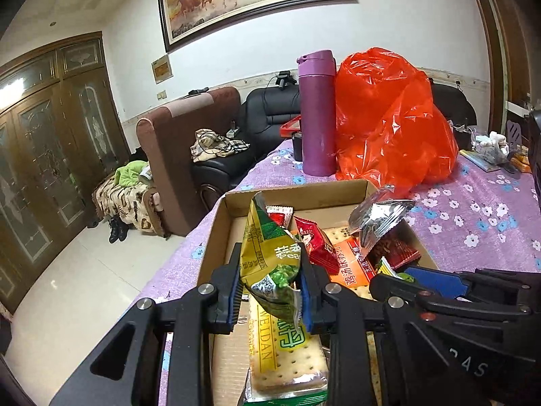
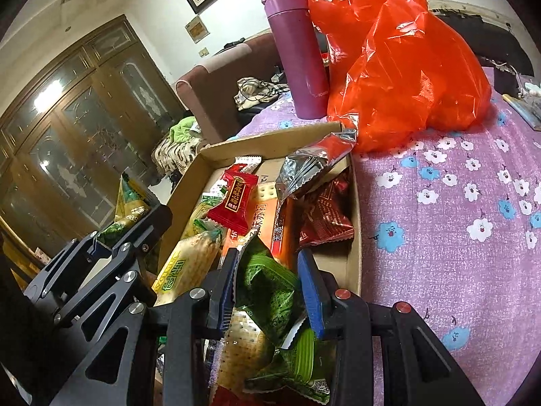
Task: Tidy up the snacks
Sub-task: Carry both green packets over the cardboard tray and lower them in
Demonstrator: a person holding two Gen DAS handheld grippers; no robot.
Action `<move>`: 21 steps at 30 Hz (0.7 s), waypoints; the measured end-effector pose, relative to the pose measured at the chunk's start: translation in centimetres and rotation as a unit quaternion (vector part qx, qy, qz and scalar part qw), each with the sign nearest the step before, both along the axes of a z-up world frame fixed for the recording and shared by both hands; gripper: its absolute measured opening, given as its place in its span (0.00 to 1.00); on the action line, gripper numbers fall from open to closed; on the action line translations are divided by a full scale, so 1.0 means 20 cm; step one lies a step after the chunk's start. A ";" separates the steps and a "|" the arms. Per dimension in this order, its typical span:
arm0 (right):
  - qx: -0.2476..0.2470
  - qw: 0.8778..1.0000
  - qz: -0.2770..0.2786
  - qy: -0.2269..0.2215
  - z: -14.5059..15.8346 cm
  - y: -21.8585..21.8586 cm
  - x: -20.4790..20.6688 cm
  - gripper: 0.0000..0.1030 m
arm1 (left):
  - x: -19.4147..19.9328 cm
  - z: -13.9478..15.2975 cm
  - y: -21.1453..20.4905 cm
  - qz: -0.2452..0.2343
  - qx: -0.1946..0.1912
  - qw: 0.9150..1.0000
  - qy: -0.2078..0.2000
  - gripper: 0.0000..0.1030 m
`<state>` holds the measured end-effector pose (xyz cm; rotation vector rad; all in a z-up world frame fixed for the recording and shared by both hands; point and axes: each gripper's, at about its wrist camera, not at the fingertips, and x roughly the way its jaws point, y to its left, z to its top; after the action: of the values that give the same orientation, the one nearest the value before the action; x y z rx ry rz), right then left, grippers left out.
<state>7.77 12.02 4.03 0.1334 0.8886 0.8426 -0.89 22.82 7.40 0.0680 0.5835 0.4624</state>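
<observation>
Left wrist view: our left gripper (image 1: 270, 291), bottom centre, clenches a yellow-green foil pea snack packet (image 1: 270, 253) above the shallow brown cardboard box (image 1: 216, 233) of snacks | Right wrist view: our right gripper (image 2: 267, 291), bottom centre, grasps a dark green crinkled snack packet (image 2: 267, 291) over the box's near end; purple steel flask (image 2: 297, 50) at upper centre.

Purple flask (image 1: 316, 111) beside red plastic bag (image 1: 389, 118).
</observation>
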 end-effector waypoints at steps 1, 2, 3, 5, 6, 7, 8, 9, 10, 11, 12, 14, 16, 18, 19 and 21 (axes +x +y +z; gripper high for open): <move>0.001 1.000 -0.001 0.002 0.00 0.00 0.00 0.39 | 0.00 0.00 0.00 0.001 0.001 1.000 0.000 0.26; 0.003 1.000 -0.002 0.005 0.00 0.00 0.00 0.39 | 0.00 0.00 0.00 0.001 0.001 1.000 -0.001 0.26; 0.005 1.000 -0.003 0.007 0.00 0.00 0.00 0.39 | 0.00 0.00 0.00 0.002 0.002 1.000 -0.002 0.26; 0.007 1.000 -0.006 0.011 0.00 -0.01 0.01 0.40 | -0.01 0.00 0.00 0.003 0.004 1.000 -0.003 0.26; 0.008 1.000 -0.006 0.012 0.00 -0.02 0.01 0.40 | -0.01 0.00 0.00 0.004 0.005 1.000 -0.004 0.26; 0.007 1.000 -0.007 0.011 0.00 -0.02 0.00 0.40 | -0.01 0.00 0.00 0.004 0.005 1.000 -0.005 0.26; 0.006 1.000 -0.007 0.009 0.01 -0.02 0.00 0.40 | -0.01 0.00 0.00 0.005 0.005 1.000 -0.006 0.26; 0.005 1.000 -0.007 0.008 0.01 -0.02 0.00 0.40 | -0.01 0.00 0.00 0.006 0.006 1.000 -0.007 0.26; 0.004 1.000 -0.007 0.006 0.01 -0.03 0.00 0.40 | -0.01 0.00 0.00 0.007 0.006 1.000 -0.008 0.26; 0.003 1.000 -0.007 0.005 0.01 -0.03 0.00 0.40 | -0.02 0.00 0.00 0.007 0.005 1.000 -0.009 0.26; 0.003 1.000 -0.007 0.004 0.01 -0.03 0.00 0.40 | -0.02 0.00 0.00 0.007 0.006 1.000 -0.009 0.26; 0.001 1.000 -0.007 0.002 0.01 -0.02 0.00 0.40 | -0.02 0.00 0.00 0.007 0.005 1.000 -0.009 0.26; -0.001 1.000 -0.007 -0.001 0.01 -0.02 0.00 0.40 | -0.02 0.00 0.00 0.008 0.006 1.000 -0.009 0.26; -0.003 1.000 -0.006 -0.005 0.01 -0.02 -0.01 0.40 | -0.02 0.01 0.00 0.008 0.006 1.000 -0.009 0.26; -0.004 1.000 -0.006 -0.007 0.01 -0.02 -0.01 0.40 | -0.02 0.01 0.00 0.008 0.007 1.000 -0.010 0.26; -0.006 1.000 -0.006 -0.010 0.01 -0.01 -0.02 0.40 | -0.02 0.01 0.00 0.008 0.008 1.000 -0.010 0.26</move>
<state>7.33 11.80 4.31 0.1200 0.8734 0.8270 -1.29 22.74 7.57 0.0736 0.5607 0.4832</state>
